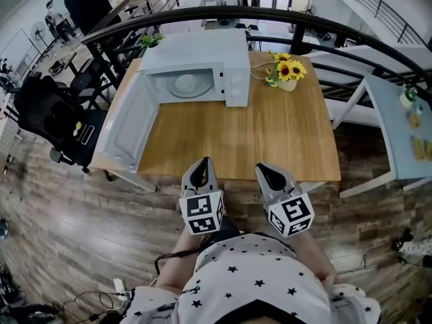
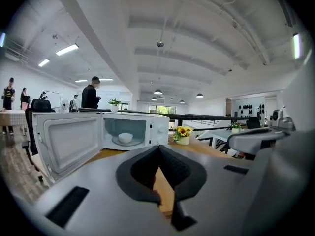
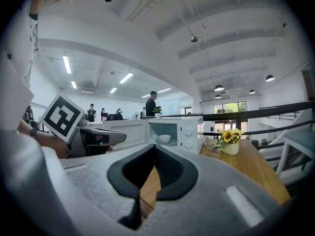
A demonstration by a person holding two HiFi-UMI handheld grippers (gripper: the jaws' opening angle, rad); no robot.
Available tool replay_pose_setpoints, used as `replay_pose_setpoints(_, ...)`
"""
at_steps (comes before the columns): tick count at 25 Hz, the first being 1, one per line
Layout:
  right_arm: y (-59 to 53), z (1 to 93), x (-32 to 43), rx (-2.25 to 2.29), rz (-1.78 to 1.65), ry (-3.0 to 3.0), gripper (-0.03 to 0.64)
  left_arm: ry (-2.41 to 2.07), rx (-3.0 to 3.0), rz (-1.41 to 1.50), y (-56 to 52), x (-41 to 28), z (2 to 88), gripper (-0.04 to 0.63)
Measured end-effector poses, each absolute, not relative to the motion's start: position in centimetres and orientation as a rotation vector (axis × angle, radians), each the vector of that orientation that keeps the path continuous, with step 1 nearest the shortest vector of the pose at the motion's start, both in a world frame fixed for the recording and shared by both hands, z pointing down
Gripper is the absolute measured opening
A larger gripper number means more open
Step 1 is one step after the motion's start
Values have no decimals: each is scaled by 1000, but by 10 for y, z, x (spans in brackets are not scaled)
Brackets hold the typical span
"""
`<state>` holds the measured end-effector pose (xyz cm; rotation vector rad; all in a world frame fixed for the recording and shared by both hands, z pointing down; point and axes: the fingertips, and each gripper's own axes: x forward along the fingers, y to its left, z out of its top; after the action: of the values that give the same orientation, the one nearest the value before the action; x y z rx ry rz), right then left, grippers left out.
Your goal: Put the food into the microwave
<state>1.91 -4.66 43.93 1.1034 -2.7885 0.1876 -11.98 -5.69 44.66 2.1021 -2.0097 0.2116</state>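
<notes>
A white microwave [image 1: 202, 56] stands at the far side of the wooden table [image 1: 270, 137], its door [image 1: 128, 123] swung wide open to the left. Inside, a white bowl [image 1: 185, 83] rests on the glass turntable; it also shows in the left gripper view as the bowl [image 2: 125, 137] and in the right gripper view as the bowl [image 3: 164, 138]. My left gripper [image 1: 200, 162] and right gripper [image 1: 264, 169] hover side by side at the table's near edge, well short of the microwave. Both are shut with nothing between their jaws, seen also as left gripper [image 2: 158, 147] and right gripper [image 3: 154, 147].
A pot of sunflowers [image 1: 287, 73] sits right of the microwave. A dark railing [image 1: 283, 17] arcs behind the table. A black chair [image 1: 54, 120] stands at the left, a pale table [image 1: 398, 127] at the right. A person [image 1: 84, 5] stands far back left.
</notes>
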Motion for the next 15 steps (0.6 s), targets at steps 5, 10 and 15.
replay_pose_setpoints(5, -38, 439, 25, 1116, 182, -2789, 6, -1987, 2128, 195, -47, -112, 444, 5)
replay_pose_setpoints(10, -30, 442, 25, 1114, 179, -2797, 6, -1976, 2155, 171, -40, -108, 445, 5)
replay_pose_setpoints(15, -28, 441, 23, 1105, 175, -2800, 6, -1970, 2166, 163, -40, -107, 442, 5)
